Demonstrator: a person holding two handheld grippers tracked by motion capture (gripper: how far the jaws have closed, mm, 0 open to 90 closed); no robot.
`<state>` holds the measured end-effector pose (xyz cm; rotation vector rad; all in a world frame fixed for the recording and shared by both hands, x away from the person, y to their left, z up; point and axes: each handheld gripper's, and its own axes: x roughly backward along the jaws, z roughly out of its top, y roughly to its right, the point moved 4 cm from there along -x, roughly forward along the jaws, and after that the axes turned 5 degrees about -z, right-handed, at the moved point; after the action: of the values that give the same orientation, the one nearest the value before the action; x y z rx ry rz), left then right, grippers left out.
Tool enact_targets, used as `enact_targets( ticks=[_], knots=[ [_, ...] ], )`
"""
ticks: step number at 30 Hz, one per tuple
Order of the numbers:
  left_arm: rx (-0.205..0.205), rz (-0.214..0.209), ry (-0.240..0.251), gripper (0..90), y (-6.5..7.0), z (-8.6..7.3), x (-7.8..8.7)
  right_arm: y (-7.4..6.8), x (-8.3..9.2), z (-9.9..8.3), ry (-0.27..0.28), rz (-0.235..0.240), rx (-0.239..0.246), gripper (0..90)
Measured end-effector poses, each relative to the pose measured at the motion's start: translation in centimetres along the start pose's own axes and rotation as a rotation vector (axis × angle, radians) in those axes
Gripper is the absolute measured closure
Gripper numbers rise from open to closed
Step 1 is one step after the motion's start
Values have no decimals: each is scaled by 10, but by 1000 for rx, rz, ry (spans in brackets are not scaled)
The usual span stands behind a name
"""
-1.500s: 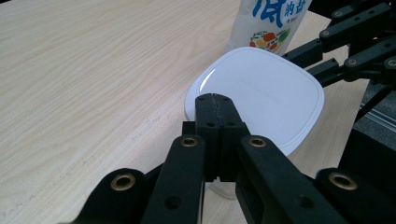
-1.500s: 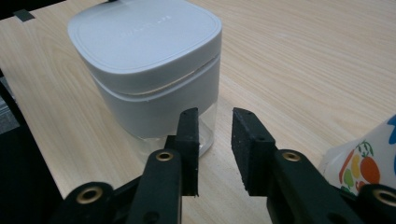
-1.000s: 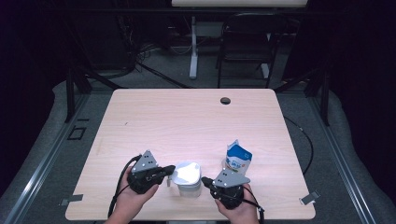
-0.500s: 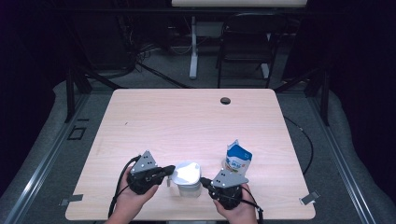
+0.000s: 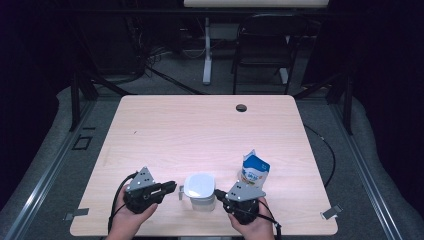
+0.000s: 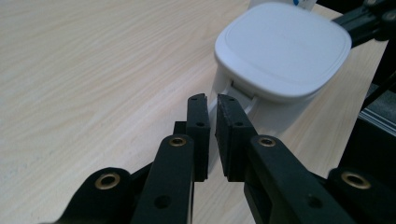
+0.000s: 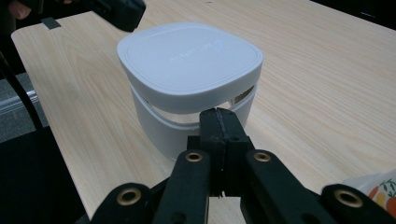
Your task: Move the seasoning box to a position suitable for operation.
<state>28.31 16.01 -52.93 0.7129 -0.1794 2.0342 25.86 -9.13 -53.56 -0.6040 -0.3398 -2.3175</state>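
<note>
A white rounded-square container (image 5: 200, 186) with a lid (image 6: 282, 46) stands near the table's front edge. My left gripper (image 6: 211, 99) lies just left of it (image 5: 172, 186). Its jaws have just been opening and now stand a narrow slit apart with nothing between them. The container's side tab is just beyond their tips. My right gripper (image 7: 218, 114) is shut on nothing, its tips up against the container's wall (image 7: 187, 126) below the lid, and it comes in from the right (image 5: 217, 192).
A blue and white pouch (image 5: 254, 170) stands upright just behind the right gripper, and its corner shows in the right gripper view (image 7: 378, 191). The light wooden table (image 5: 200, 125) has a dark round hole (image 5: 241, 107) near its far edge. Dark floor and a chair lie beyond.
My left gripper has drawn back a little to the left, away from the container. The right gripper, the container and the pouch have stayed put.
</note>
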Motion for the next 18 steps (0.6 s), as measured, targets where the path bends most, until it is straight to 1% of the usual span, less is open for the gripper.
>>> enact_targets(
  ticks=[2, 5, 6, 8, 9, 12, 14, 15, 16, 18],
  knots=[
    [13, -13, 3, 843, -3, -10, 1, 0, 0, 0, 2, -2, -5, 900],
    [24, -28, 22, 841, -4, -17, 2, 0, -1, 0, 5, -4, -9, 900],
    [25, -31, 17, 841, -4, -19, 2, 0, -2, 0, 2, -4, -6, 900],
    [9, -35, 0, 830, -4, -22, 1, 0, -2, 1, 4, -4, -8, 900],
    [9, -42, 6, 819, -4, -23, 0, 0, -2, 2, 3, -6, -6, 900],
    [15, -45, 2, 802, -3, -25, -3, 0, -2, 2, -2, -5, -3, 900],
    [-3, -46, -23, 793, -1, -27, -8, 0, -2, 3, 1, -4, -4, 898],
    [-17, -47, -30, 788, 0, -27, -10, 0, -2, 3, 1, -2, -3, 898],
    [-26, -37, -39, 781, 1, -28, -12, 0, -2, 3, -1, -1, 0, 897],
    [-41, -44, -47, 780, 3, -27, -16, 0, -2, 4, -1, -2, 1, 897]
  ],
)
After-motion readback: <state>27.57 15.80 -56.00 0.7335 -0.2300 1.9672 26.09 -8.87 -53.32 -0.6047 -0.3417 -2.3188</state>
